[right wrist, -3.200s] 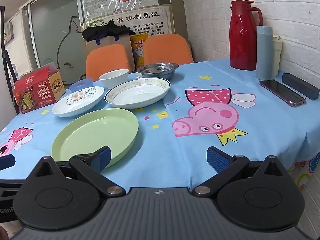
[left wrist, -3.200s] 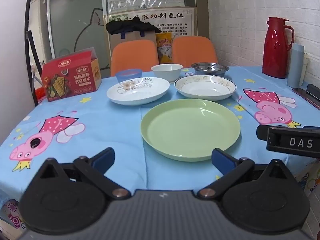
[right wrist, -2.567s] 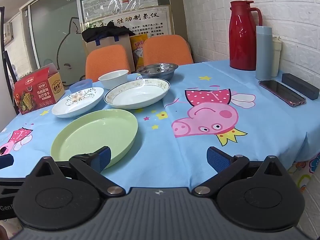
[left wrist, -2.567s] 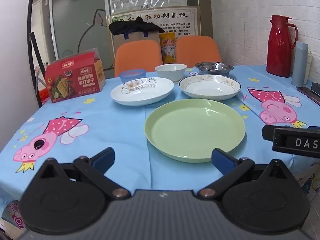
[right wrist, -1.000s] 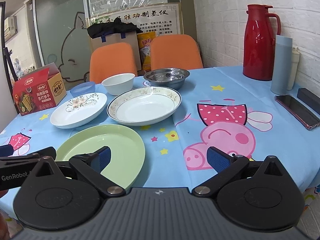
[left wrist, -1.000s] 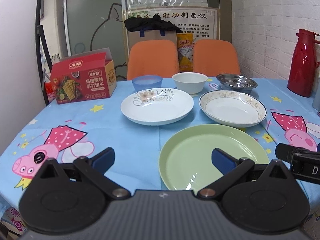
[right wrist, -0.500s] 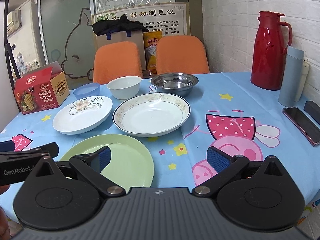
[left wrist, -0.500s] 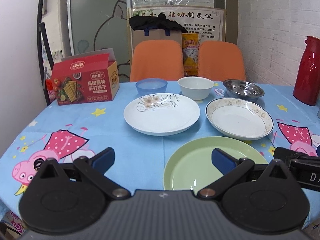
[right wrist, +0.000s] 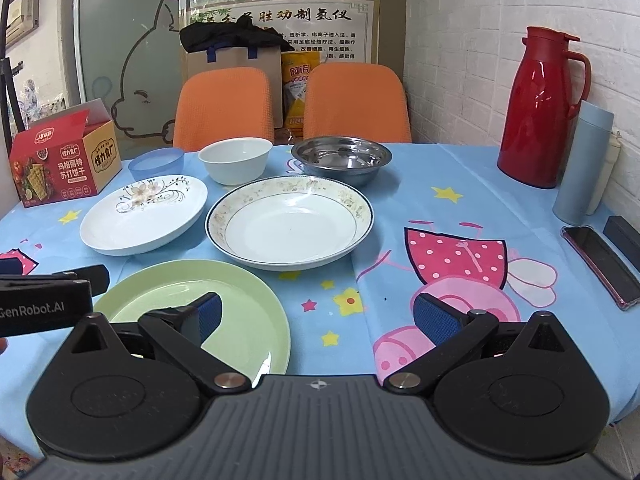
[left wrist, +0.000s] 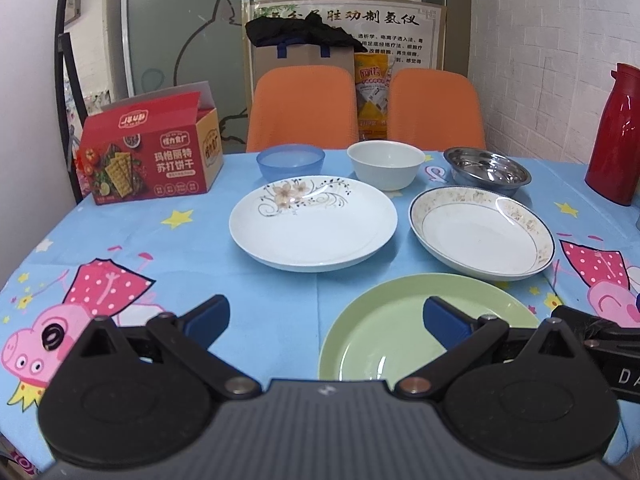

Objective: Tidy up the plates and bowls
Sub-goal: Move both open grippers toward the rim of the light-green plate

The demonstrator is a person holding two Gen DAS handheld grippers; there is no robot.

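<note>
A green plate (left wrist: 404,320) (right wrist: 240,304) lies nearest on the blue tablecloth. Behind it lie a white floral plate (left wrist: 312,224) (right wrist: 140,216) and a gold-rimmed deep plate (left wrist: 480,232) (right wrist: 288,220). At the back stand a blue bowl (left wrist: 290,160) (right wrist: 158,162), a white bowl (left wrist: 386,164) (right wrist: 236,158) and a steel bowl (left wrist: 486,170) (right wrist: 340,158). My left gripper (left wrist: 326,316) is open and empty above the table left of the green plate. My right gripper (right wrist: 316,314) is open and empty over the green plate's right edge.
A red cracker box (left wrist: 150,160) stands at the back left. A red thermos (right wrist: 544,108), a grey-blue flask (right wrist: 582,158), a phone (right wrist: 600,264) and a black case (right wrist: 624,240) sit on the right. Two orange chairs (right wrist: 224,108) stand behind the table.
Both grippers have moved forward over the table, so the dishes look nearer and the green plate lies under the fingers. Both stay open and empty.
</note>
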